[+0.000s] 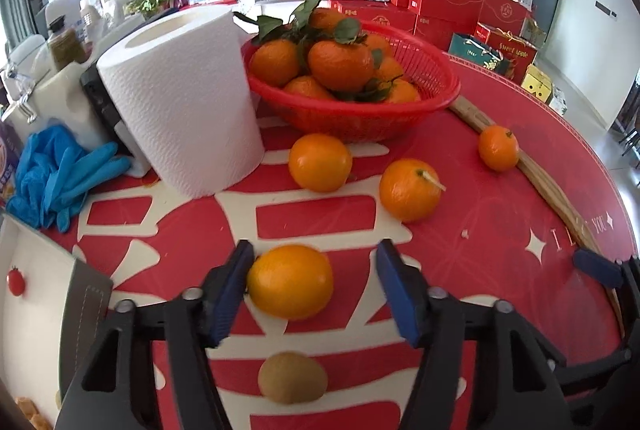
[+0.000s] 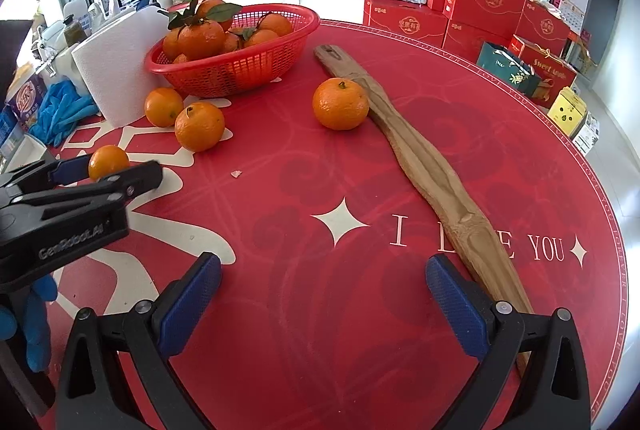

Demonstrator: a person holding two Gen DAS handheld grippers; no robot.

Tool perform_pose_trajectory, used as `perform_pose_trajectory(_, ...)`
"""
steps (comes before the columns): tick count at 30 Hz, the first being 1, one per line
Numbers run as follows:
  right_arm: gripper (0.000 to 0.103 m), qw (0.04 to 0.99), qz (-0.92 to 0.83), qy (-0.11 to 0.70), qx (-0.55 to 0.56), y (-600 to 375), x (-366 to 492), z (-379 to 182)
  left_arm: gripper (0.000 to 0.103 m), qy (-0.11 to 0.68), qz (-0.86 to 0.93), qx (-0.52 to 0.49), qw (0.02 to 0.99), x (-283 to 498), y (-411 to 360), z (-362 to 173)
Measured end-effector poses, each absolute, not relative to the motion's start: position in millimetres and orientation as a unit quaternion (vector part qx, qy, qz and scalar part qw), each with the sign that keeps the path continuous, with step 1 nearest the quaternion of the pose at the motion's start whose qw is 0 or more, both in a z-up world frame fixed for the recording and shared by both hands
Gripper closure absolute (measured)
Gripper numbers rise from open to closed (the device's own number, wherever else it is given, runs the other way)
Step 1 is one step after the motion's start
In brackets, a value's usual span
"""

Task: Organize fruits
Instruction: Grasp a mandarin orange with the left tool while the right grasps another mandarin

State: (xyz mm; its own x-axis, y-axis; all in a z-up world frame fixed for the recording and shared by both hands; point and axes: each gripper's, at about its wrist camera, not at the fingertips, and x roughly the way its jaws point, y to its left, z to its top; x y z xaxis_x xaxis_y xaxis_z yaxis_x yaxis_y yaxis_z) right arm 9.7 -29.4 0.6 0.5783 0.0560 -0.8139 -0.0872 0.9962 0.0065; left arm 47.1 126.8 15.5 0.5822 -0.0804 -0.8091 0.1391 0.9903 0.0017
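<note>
Left gripper around a loose round orange on the red-clothed counter; right gripper idle.

Left fingers half spread, left pad touching the orange, right pad clear, no pinch. Right fingers spread wide over bare cloth. Three more oranges loose near the red plastic mesh basket of leafy oranges; brown kiwi under the left gripper; white paper-towel roll beside the basket; long wooden paddle.

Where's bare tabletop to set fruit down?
Free: the red cloth between the right gripper and the wooden board. Crowded: around the red basket, paper roll, loose oranges and left gripper.
</note>
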Motion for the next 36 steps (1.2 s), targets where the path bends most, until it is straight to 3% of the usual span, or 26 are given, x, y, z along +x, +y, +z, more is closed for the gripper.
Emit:
perform_pose_trajectory(1,0.0,0.888,0.04,0.457,-0.017,-29.4,9.7,0.7,0.062,0.45,-0.063,0.034,0.89,48.7,124.1,15.9)
perform_pose_trajectory(16,0.0,0.885,0.063,0.461,-0.03,-12.4,9.3,2.4,0.062,0.46,-0.002,0.011,0.888,-52.5,179.1,15.2)
perform_pose_trajectory(27,0.0,0.878,0.136,0.454,-0.064,63.4,68.1,2.0,0.061,0.448,0.003,0.007,0.894,-68.7,187.3,13.6)
perform_pose_trajectory(29,0.011,0.883,0.133,0.445,-0.067,68.6,71.8,3.1,0.061,0.451,-0.003,-0.005,0.892,-71.8,192.7,15.8)
perform_pose_trajectory(31,0.038,0.887,0.133,0.438,-0.066,69.6,73.0,6.1,0.061,0.443,-0.005,-0.017,0.896,-79.2,200.9,22.4)
perform_pose_trajectory(32,0.046,0.888,0.133,0.435,-0.066,68.9,73.1,7.0,0.061,0.439,-0.006,-0.021,0.898,-83.9,203.8,25.7)
perform_pose_trajectory(33,0.067,0.888,0.137,0.435,-0.06,66.2,73.0,8.6,0.061,0.432,-0.011,-0.024,0.902,-90.9,208.0,32.4)
perform_pose_trajectory(36,0.067,0.884,0.148,0.444,-0.023,48.9,61.9,11.0,0.06,0.4,-0.047,-0.027,0.915,-120.3,215.7,52.2)
